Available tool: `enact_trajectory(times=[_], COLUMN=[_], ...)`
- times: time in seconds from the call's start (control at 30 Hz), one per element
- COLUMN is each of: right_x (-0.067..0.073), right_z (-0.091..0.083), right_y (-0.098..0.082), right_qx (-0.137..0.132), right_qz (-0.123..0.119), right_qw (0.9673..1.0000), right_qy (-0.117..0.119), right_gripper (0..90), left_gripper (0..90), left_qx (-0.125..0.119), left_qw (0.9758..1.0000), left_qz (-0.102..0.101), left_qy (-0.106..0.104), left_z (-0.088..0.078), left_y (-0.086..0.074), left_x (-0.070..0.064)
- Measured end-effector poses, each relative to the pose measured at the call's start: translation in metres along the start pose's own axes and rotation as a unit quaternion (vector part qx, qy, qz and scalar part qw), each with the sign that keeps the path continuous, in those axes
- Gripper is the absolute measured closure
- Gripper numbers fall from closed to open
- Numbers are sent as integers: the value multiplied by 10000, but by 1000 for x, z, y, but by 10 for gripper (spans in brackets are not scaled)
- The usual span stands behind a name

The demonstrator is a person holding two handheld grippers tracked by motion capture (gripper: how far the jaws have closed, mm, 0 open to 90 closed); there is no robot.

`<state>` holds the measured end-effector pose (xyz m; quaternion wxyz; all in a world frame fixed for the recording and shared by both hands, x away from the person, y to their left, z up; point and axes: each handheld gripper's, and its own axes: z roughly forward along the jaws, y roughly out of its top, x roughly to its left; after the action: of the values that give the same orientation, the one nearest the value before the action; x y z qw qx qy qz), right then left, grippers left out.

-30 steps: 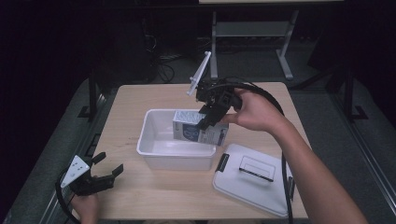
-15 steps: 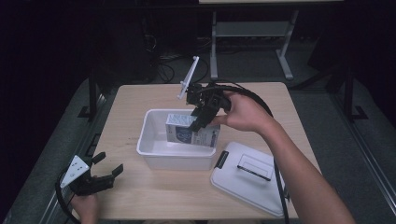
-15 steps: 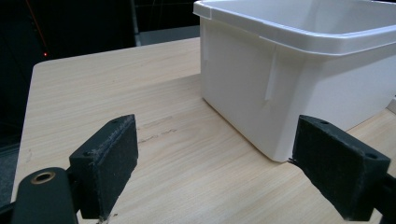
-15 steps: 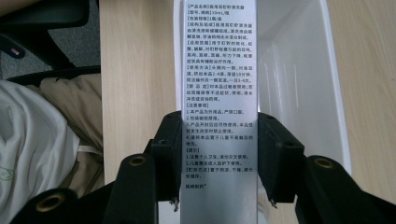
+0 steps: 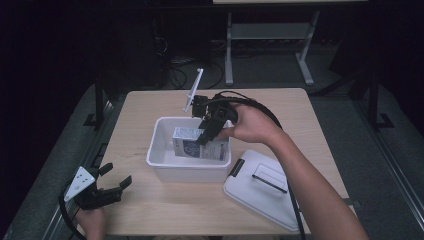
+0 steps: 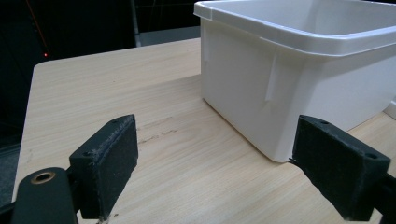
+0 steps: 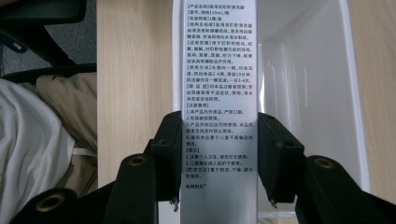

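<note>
A white and blue printed carton stands inside the white plastic bin at the middle of the table. My right gripper reaches down into the bin and is shut on the carton. In the right gripper view both black pads press on the carton's silver printed side, with the bin's wall behind it. My left gripper rests open at the table's front left corner. In the left gripper view its wide-apart pads hold nothing and face the bin's outer wall.
The bin's white lid with a black latch lies flat on the table to the right of the bin. The wooden tabletop ends close in front of my left gripper. A metal stand is on the floor beyond the table.
My right gripper has moved left and down with the carton, bringing it from above the bin's right rim to inside the bin. The left gripper has not moved.
</note>
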<state>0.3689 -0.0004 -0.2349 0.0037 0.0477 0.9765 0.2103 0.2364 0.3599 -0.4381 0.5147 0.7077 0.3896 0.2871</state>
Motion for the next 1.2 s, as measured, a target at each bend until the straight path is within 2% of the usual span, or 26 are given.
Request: enact_trajectory(times=[0.77,1.2], right_x=[-7,-12], right_z=[33,50], right_y=[-3,-9], right_qx=[258,298], right_qz=[11,-5], right_qw=[9996,9994], right_qy=[99,168], right_gripper=[553,552], left_gripper=[134,134], left_qx=[-33,-12], left_qw=[10000,10000], left_qz=[-11,-13], left_qy=[7,1], left_z=[0,0], left_y=[0,0], left_x=[0,0])
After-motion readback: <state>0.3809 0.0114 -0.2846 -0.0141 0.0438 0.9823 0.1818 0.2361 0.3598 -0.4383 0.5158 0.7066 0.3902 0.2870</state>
